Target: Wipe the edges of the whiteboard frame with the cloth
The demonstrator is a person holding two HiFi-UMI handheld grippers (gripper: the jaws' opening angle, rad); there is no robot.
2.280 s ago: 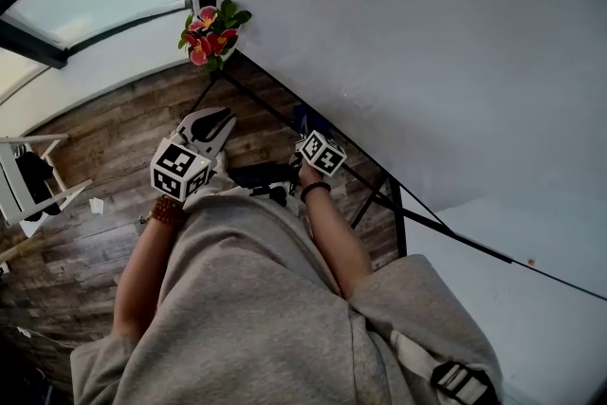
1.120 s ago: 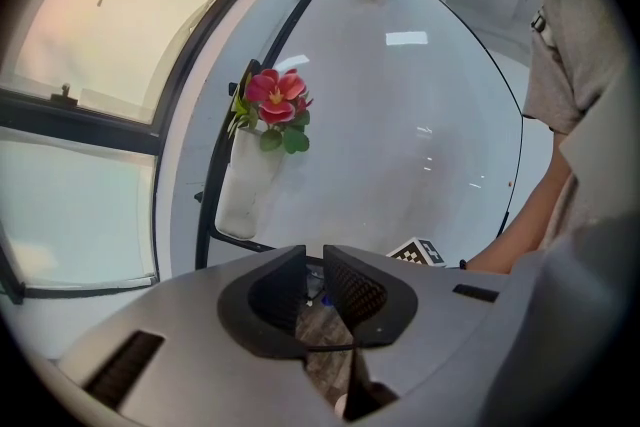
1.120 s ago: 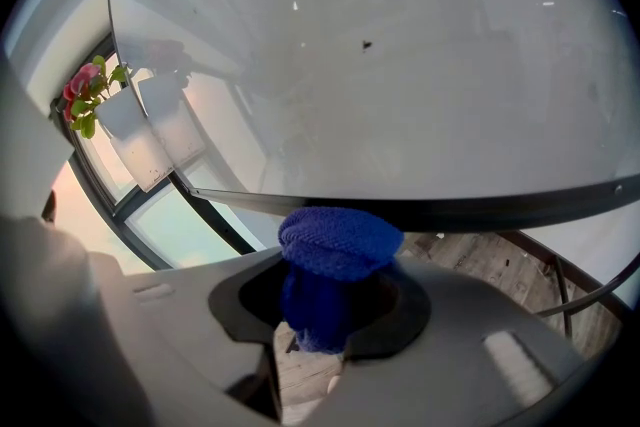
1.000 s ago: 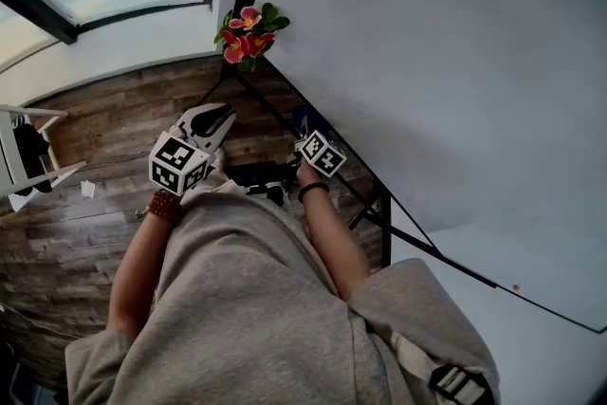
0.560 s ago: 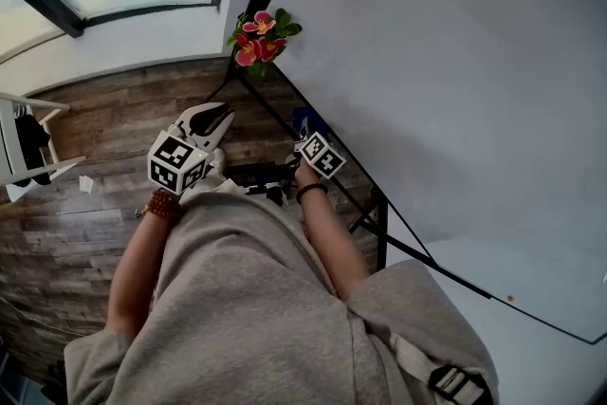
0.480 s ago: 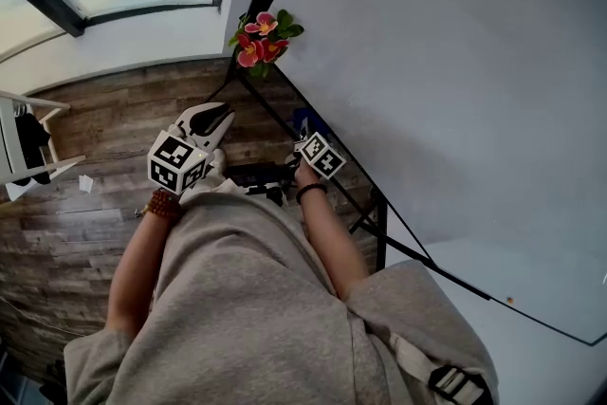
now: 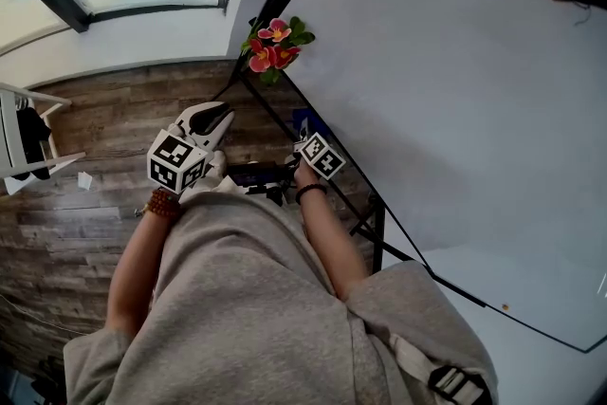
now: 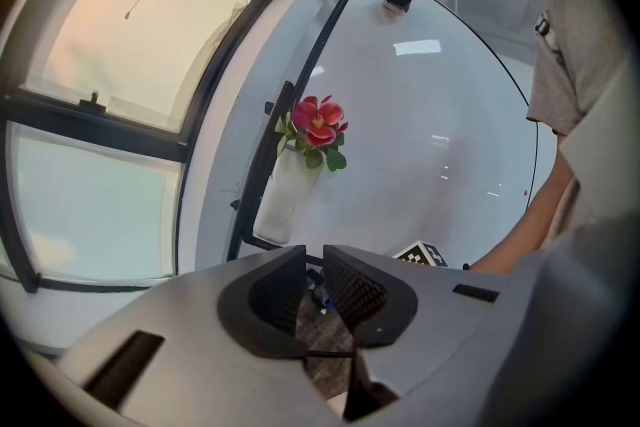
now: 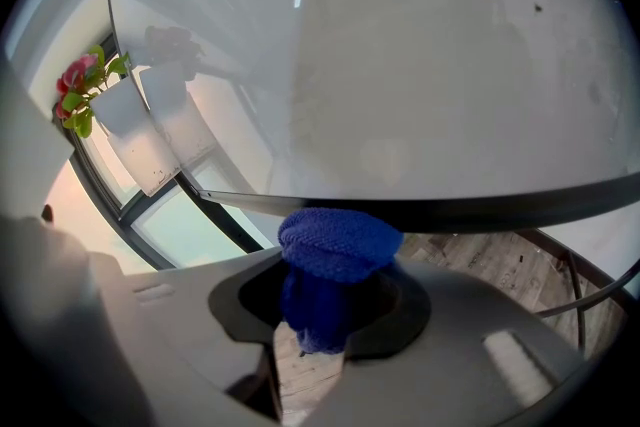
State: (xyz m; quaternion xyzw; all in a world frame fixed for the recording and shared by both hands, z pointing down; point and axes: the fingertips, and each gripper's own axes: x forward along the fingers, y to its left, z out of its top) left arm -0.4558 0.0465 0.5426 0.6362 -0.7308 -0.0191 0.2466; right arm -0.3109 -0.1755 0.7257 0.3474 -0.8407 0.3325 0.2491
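Right gripper (image 9: 335,300) clamped on cloth (image 9: 340,243), wad up against the lower frame (image 9: 480,208); left gripper (image 8: 314,287) slightly parted, empty. Risk — the bunched cloth may snag on the edge and pull loose.

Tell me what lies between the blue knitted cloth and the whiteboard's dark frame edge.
Nothing: in the right gripper view the blue knitted cloth meets the dark frame edge; no gap shows.

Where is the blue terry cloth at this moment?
In the right gripper view, the blue terry cloth sits centre-bottom, pinched in the right gripper, its bunched top right at the dark lower frame edge of the white whiteboard.
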